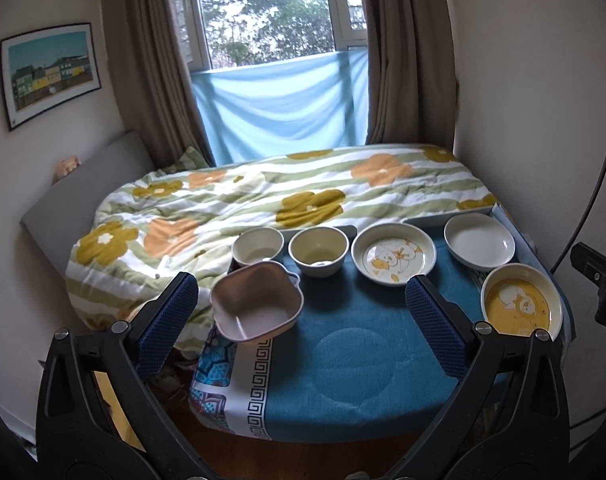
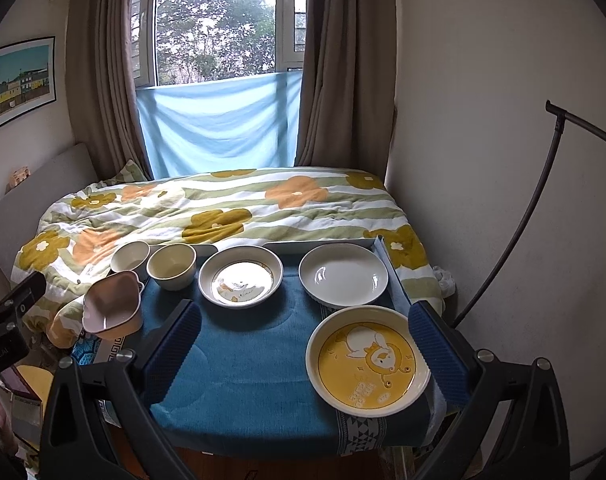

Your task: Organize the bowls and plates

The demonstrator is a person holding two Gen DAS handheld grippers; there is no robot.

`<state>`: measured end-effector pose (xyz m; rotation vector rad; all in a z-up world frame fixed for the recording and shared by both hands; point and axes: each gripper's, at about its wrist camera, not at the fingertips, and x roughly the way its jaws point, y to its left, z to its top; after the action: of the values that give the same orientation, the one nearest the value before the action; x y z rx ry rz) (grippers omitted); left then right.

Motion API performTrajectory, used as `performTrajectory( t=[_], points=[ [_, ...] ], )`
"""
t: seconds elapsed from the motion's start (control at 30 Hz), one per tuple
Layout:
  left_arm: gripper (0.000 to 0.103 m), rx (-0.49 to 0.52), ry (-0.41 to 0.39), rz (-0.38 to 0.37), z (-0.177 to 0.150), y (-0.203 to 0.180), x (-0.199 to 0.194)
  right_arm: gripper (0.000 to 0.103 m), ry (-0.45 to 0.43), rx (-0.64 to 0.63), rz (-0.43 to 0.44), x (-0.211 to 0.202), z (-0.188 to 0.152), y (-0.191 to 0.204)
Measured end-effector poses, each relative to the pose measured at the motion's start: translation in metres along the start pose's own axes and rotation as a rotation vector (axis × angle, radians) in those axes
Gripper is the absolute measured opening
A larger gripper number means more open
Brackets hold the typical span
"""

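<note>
Both my grippers hung back over the near edge of the blue cloth [image 2: 243,360], nothing in either. Left gripper [image 1: 301,312] had its fingers spread wide; right gripper [image 2: 303,340] likewise, blue pads well apart.

Six dishes lay on the cloth, none stacked yet. From the right wrist view:
- yellow plate [image 2: 367,360] at 5 o'clock, nearest my right pad and just beside it, probably the first pick for that hand.
- white plate [image 2: 343,274] at 1 o'clock, close behind the yellow one.
- duck plate [image 2: 241,276] at 12 o'clock, centre back.
- two cream bowls at 11 o'clock along the far edge, the nearer bowl [image 2: 171,266] just beside the farther bowl [image 2: 130,256], upright; whether they touched I couldn't tell.
- pink bowl [image 2: 113,306] at 9 o'clock, tilted with its mouth toward me, seemingly propped against the quilt [image 2: 223,208] at the cloth's left edge.

In the left view the pink bowl [image 1: 257,306] sat just past my left pad, so that hand looked set to take it.

Plates grouped right, bowls left; I judged the sort half suggested by layout, the stacking undone.

Writing: raised letters on the yellow plate under the cartoon figure, not legible. A partial label on the other gripper's body at the left edge of the right view, too cut off to read surely.
</note>
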<state>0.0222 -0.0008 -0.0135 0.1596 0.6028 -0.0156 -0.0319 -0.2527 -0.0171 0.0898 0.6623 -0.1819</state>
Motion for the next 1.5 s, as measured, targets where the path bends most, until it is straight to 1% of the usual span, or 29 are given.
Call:
performTrajectory(
  t=[0.07, 0.17, 0.27, 0.37, 0.47, 0.53, 0.6, 0.63, 0.7, 0.73, 0.8, 0.83, 0.9, 0.93, 0.97, 1.0, 1.03, 1.07, 1.1, 1.13, 1.17, 1.2, 1.27, 1.33, 1.4, 1.47, 1.5],
  points=[
    [0.103, 0.032, 0.052, -0.027, 0.0, -0.007, 0.019, 0.103, 0.035, 0.032, -0.019, 0.008, -0.007, -0.01],
    [0.103, 0.106, 0.125, -0.078, -0.005, -0.029, 0.051, 0.103, 0.096, 0.086, -0.056, 0.024, -0.022, -0.031],
    [0.103, 0.171, 0.201, -0.109, -0.014, -0.06, 0.087, 0.103, 0.155, 0.145, -0.082, 0.041, -0.04, -0.057],
    [0.103, 0.211, 0.284, -0.17, -0.023, -0.095, 0.121, 0.103, 0.21, 0.204, -0.105, 0.06, -0.059, -0.091],
    [0.103, 0.266, 0.353, -0.218, -0.032, -0.136, 0.154, 0.103, 0.27, 0.275, -0.092, 0.085, -0.077, -0.126],
    [0.103, 0.294, 0.405, -0.25, -0.039, -0.163, 0.176, 0.103, 0.308, 0.324, -0.069, 0.103, -0.089, -0.148],
    [0.103, 0.305, 0.459, -0.301, -0.045, -0.188, 0.196, 0.103, 0.344, 0.368, -0.033, 0.12, -0.099, -0.166],
    [0.103, 0.309, 0.484, -0.327, -0.048, -0.201, 0.205, 0.101, 0.359, 0.386, -0.015, 0.129, -0.103, -0.174],
    [0.103, 0.314, 0.52, -0.383, -0.054, -0.223, 0.221, 0.086, 0.386, 0.406, 0.031, 0.143, -0.109, -0.184],
    [0.103, 0.318, 0.539, -0.404, -0.057, -0.234, 0.228, 0.083, 0.398, 0.415, 0.058, 0.151, -0.112, -0.188],
    [0.103, 0.322, 0.565, -0.438, -0.061, -0.25, 0.24, 0.07, 0.422, 0.436, 0.114, 0.166, -0.117, -0.197],
    [0.102, 0.322, 0.577, -0.452, -0.062, -0.258, 0.244, 0.067, 0.434, 0.443, 0.133, 0.173, -0.12, -0.2],
    [0.096, 0.316, 0.595, -0.482, -0.064, -0.267, 0.25, 0.054, 0.457, 0.455, 0.168, 0.185, -0.125, -0.206],
    [0.091, 0.313, 0.604, -0.495, -0.064, -0.271, 0.252, 0.051, 0.461, 0.46, 0.187, 0.189, -0.126, -0.208],
    [0.083, 0.311, 0.612, -0.509, -0.065, -0.276, 0.256, 0.045, 0.465, 0.464, 0.203, 0.193, -0.127, -0.209],
    [0.077, 0.308, 0.623, -0.52, -0.066, -0.28, 0.258, 0.038, 0.468, 0.465, 0.216, 0.196, -0.127, -0.211],
    [0.067, 0.306, 0.636, -0.529, -0.068, -0.284, 0.261, 0.034, 0.471, 0.464, 0.225, 0.2, -0.127, -0.212],
    [0.059, 0.304, 0.649, -0.534, -0.07, -0.287, 0.264, 0.031, 0.475, 0.463, 0.233, 0.204, -0.127, -0.213],
    [0.055, 0.301, 0.664, -0.535, -0.07, -0.289, 0.268, 0.028, 0.475, 0.463, 0.24, 0.205, -0.128, -0.213],
    [0.048, 0.296, 0.679, -0.533, -0.071, -0.291, 0.27, 0.026, 0.476, 0.464, 0.247, 0.205, -0.128, -0.214],
    [0.043, 0.289, 0.691, -0.536, -0.073, -0.295, 0.275, 0.024, 0.477, 0.461, 0.249, 0.206, -0.128, -0.215],
    [0.04, 0.278, 0.702, -0.543, -0.074, -0.295, 0.277, 0.021, 0.479, 0.458, 0.249, 0.206, -0.128, -0.216],
    [0.031, 0.248, 0.717, -0.571, -0.075, -0.296, 0.28, 0.017, 0.479, 0.458, 0.251, 0.21, -0.128, -0.218],
    [0.027, 0.231, 0.724, -0.594, -0.076, -0.298, 0.282, 0.014, 0.482, 0.46, 0.261, 0.213, -0.128, -0.22],
    [0.024, 0.223, 0.726, -0.613, -0.077, -0.303, 0.284, 0.012, 0.486, 0.453, 0.263, 0.216, -0.127, -0.222],
    [0.022, 0.22, 0.729, -0.636, -0.079, -0.307, 0.285, 0.012, 0.486, 0.446, 0.267, 0.218, -0.127, -0.222],
    [0.022, 0.222, 0.726, -0.636, -0.079, -0.31, 0.285, 0.012, 0.485, 0.443, 0.268, 0.219, -0.127, -0.222]
  ],
)
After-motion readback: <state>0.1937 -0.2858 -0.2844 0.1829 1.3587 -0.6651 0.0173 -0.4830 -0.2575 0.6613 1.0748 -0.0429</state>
